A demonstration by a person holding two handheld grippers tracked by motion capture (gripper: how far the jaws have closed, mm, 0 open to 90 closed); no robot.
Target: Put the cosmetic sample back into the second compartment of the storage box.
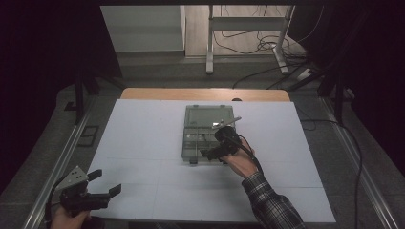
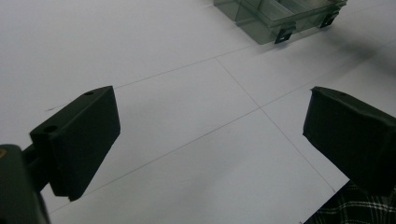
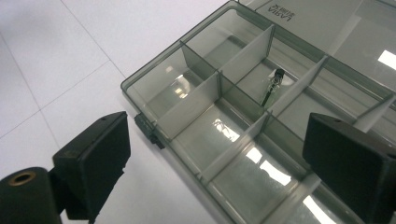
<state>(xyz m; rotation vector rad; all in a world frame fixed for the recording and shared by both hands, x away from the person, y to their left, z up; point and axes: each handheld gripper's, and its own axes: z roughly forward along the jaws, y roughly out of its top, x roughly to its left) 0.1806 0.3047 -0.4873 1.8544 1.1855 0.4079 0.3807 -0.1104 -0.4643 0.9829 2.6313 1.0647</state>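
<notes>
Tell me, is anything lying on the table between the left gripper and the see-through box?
No, that stretch is bare. In the high view, only white table lies between the left gripper and the compartment box. The left gripper view shows the same bare sheet.

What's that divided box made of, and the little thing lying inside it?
The box looks like smoky clear plastic: you see the table through its walls, and its glossy floor mirrors the lights. The small part in one compartment seems metal, a dark head on a thin shiny shaft, though it is too small to be sure.
</notes>
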